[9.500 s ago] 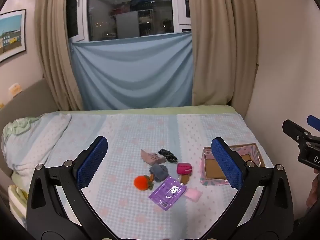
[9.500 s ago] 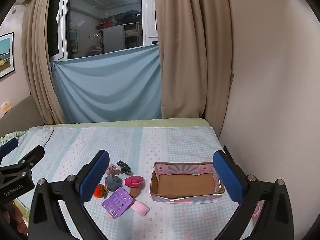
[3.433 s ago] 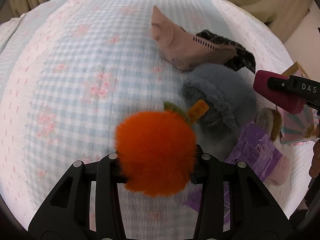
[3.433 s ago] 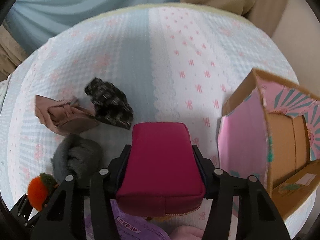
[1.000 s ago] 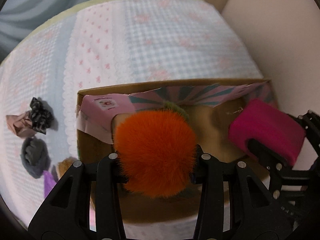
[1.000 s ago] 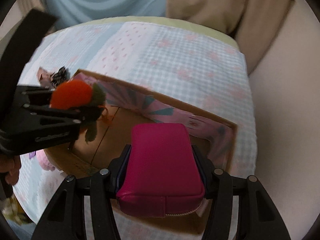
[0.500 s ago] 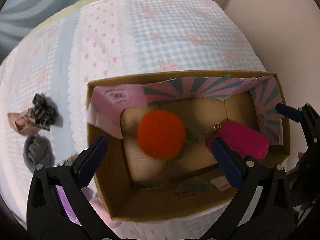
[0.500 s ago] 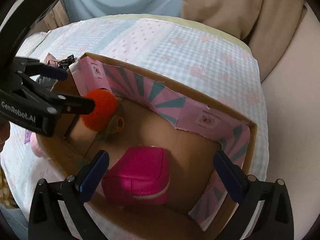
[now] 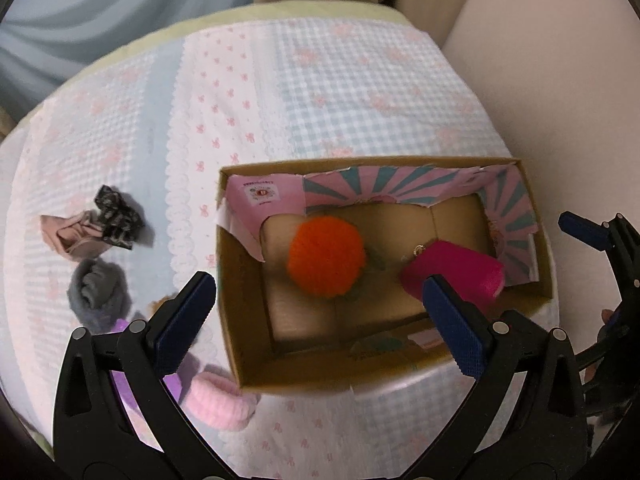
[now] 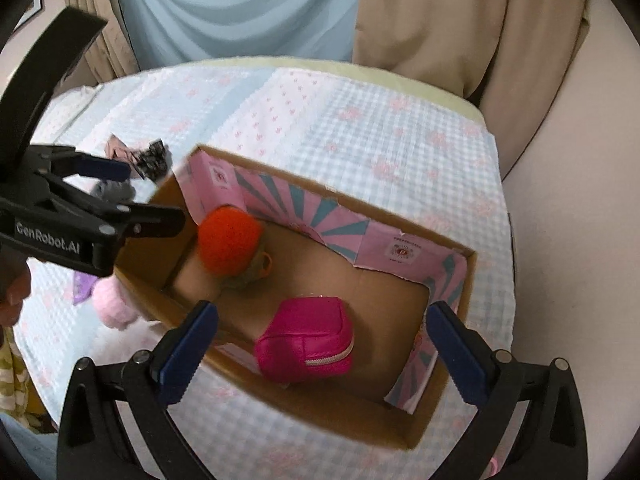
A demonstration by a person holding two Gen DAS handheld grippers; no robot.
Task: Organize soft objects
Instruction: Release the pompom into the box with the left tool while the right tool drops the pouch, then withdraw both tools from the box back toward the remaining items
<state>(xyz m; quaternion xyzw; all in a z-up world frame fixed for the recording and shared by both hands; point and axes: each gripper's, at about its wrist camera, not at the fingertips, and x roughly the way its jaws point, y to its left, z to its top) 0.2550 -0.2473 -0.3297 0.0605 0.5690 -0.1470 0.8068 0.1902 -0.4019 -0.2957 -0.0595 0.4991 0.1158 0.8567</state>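
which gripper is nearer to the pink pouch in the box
Right. The right gripper, open, hangs just above the pink pouch; the left gripper, also open, sits over the orange pompom beside it.

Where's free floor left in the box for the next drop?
In the cardboard box, bare floor lies between the orange pom-pom and the pink pouch, and along the striped far wall to the right corner. The left end is crowded. Outside, the bedspread behind the box is bare.

A home bedroom: a bed [image 9: 360, 92] spread with a pale blue-and-pink gingham quilted cover stands against a plain cream wall [image 10: 580, 200], with long beige curtains [image 10: 460, 20] and a light blue cloth drape [image 10: 240, 4] hanging behind it.
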